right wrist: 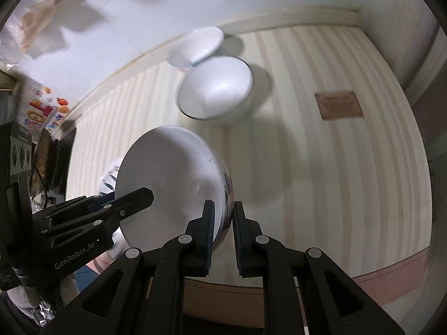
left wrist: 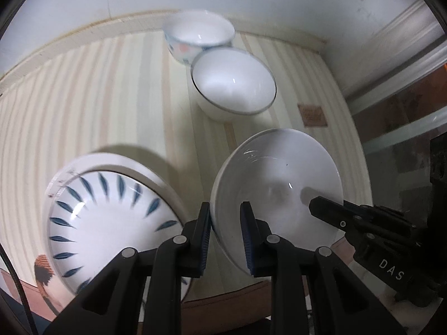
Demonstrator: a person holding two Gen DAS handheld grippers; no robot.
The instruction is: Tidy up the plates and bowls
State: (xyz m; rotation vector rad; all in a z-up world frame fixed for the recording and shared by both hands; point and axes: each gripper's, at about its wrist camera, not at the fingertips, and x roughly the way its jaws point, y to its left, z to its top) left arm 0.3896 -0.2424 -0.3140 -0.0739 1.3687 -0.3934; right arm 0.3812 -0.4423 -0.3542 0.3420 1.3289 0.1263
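**Both grippers clamped on one white bowl, held over the striped table**

- Left gripper: jaws narrow, pads pinching the left rim of the white bowl. Right gripper: jaws narrow, pads on the opposite rim of the same bowl, where a blue-purple pattern shows on the outer wall. Each gripper shows in the other's view, reaching in over the bowl.
- Bowl is tilted, inside facing the cameras. Nothing in it; only glare and gripper shadow.
- Leaf-pattern bowl: white with dark blue leaf strokes radiating round the inside, sits just left of the held bowl, at the near table edge. Looks empty. A second white rim shows round its back edge; can't tell if that's a plate or another bowl under it.
- Dark-rimmed white bowl: upright on the striped tablecloth, further back, empty.
- Small painted bowl: blue and orange marks on its outside, right behind the dark-rimmed one, touching or nearly so; blurred. Empty.
- Brown label patch on the cloth, right of the bowls. Text too blurred to read.
- Readable writing: "DAS" on the right gripper body, "GenRobot.AI" on the left gripper body.
- Colourful printed packaging at far left in the right wrist view; print illegible.
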